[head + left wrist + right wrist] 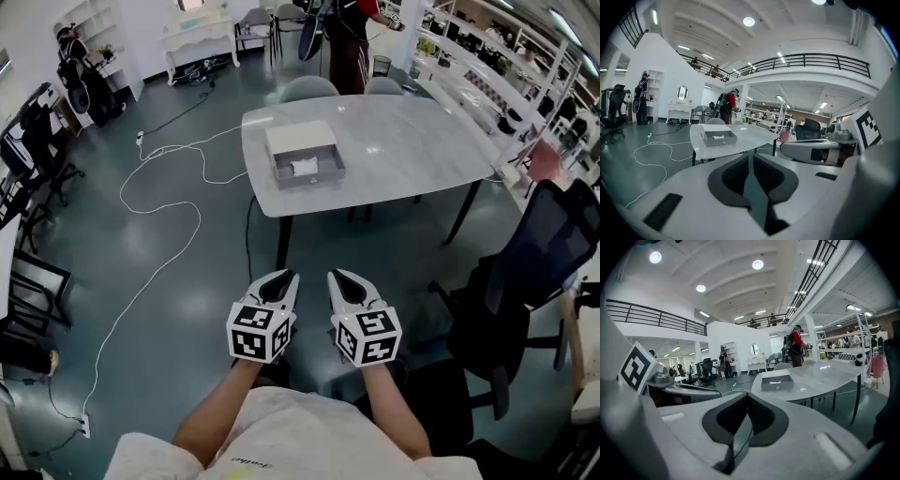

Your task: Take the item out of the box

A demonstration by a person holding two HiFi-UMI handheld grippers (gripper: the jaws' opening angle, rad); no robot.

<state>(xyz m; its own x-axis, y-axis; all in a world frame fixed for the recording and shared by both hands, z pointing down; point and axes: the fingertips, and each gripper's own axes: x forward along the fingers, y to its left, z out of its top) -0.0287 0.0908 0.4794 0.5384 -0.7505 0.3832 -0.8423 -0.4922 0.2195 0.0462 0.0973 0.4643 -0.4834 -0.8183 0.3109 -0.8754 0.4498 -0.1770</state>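
An open grey box sits near the left end of a pale marble table, its lid lying behind it. A white item lies inside. My left gripper and right gripper hang side by side well short of the table, over the floor, both shut with nothing between the jaws.
A black office chair stands at the right, grey chairs at the table's far side. A white cable snakes across the dark floor at the left. A person stands beyond the table. Shelving runs along the right.
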